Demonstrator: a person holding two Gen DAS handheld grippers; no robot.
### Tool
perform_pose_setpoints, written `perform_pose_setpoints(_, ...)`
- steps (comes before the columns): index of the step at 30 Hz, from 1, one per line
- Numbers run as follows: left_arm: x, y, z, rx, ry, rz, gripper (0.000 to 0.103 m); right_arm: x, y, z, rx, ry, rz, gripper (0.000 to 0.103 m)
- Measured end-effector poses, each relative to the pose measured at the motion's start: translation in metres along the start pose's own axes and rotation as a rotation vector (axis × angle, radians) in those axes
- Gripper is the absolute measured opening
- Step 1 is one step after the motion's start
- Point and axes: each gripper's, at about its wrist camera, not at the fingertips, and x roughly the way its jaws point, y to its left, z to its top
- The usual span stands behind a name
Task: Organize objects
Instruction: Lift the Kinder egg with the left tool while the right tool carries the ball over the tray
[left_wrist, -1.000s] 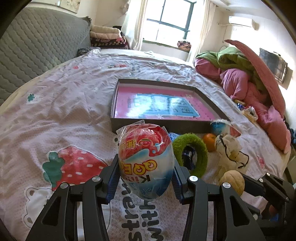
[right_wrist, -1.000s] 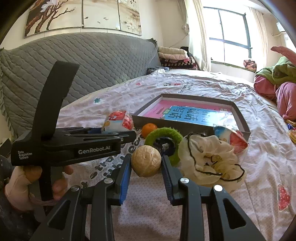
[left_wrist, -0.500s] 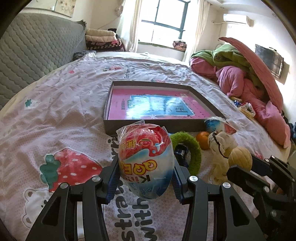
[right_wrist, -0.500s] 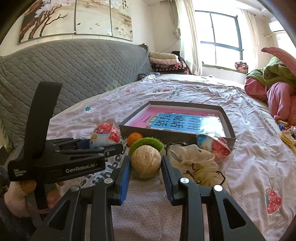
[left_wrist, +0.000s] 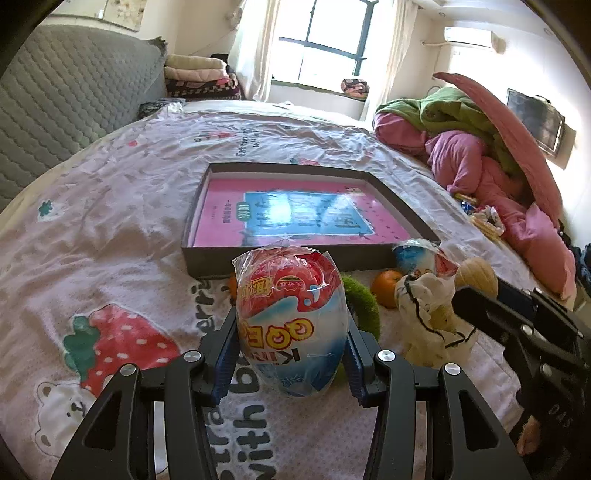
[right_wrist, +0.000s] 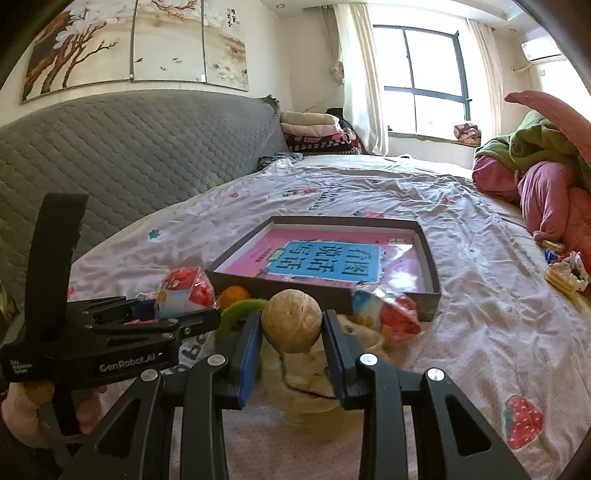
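Tongs on both sides have risen: left tongs (left_wrist: 291, 354) clamp the wrapped egg (left_wrist: 291, 325), right tongs (right_wrist: 291, 332) clamp the ball (right_wrist: 291, 320), ready for the box (right_wrist: 430, 273).

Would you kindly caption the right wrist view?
Right hand-held gripper grips a tan ball above the bedspread, facing the tray.

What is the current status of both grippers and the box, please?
Left gripper shut on plastic-wrapped red-and-blue toy egg. Right gripper shut on tan wooden ball. Shallow grey box ahead, pink book inside. Nothing blocking.

"GenRobot.AI" on left tool (right_wrist: 184, 314)
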Motion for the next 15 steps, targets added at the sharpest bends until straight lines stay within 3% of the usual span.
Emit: perform_pose_setpoints(15,0.007,-0.009,0.021,0.028,-0.018,-0.016,0.051,0.005,-0.017,0.014,-0.007,-0.03,-0.024,0.033)
